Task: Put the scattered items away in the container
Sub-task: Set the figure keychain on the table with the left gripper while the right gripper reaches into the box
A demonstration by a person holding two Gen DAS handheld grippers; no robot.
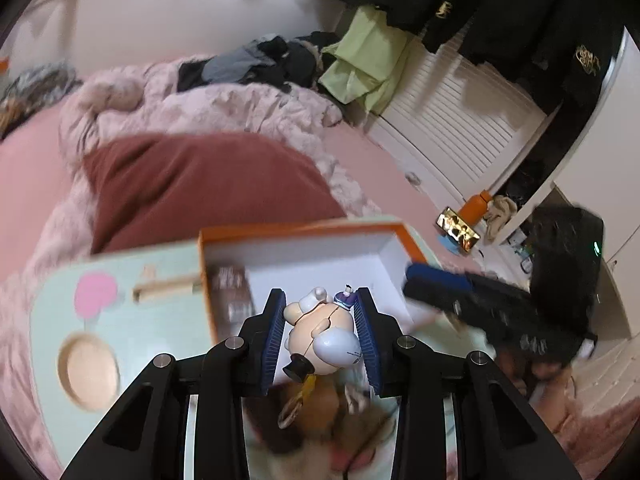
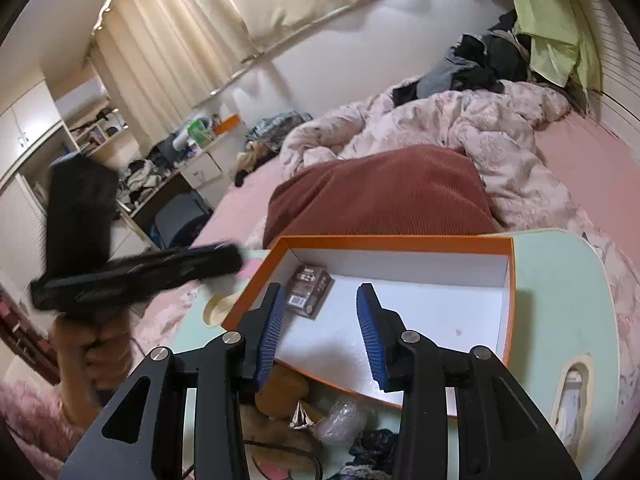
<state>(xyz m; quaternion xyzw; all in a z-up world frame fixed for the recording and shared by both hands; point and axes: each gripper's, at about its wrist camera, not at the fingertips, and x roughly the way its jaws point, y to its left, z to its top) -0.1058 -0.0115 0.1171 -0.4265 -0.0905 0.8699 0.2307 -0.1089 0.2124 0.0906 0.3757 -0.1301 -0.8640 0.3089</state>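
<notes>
My left gripper (image 1: 320, 292) is shut on a small cartoon figurine (image 1: 320, 332) with a cream body, a white round part and a black hat. It hangs over the near edge of the orange, white-lined box (image 1: 304, 248). A dark packet (image 1: 232, 292) lies in the box's left corner. In the right wrist view my right gripper (image 2: 320, 288) stands open and empty over the box (image 2: 400, 242), next to the packet (image 2: 310, 290). The left gripper (image 2: 140, 272) shows there as a blur at the left. Near the front lie a brown plush (image 2: 280, 396), a clear wrapper (image 2: 340, 420) and a dark blue item (image 2: 372, 448).
The box sits on a mint-green lap tray (image 2: 560, 300) on a pink bed. A red-brown cushion (image 2: 380, 196) lies just behind it, with a rumpled pink duvet (image 2: 460, 128) and dark clothes (image 2: 472, 64) further back. A hand (image 2: 100, 352) holds the left gripper.
</notes>
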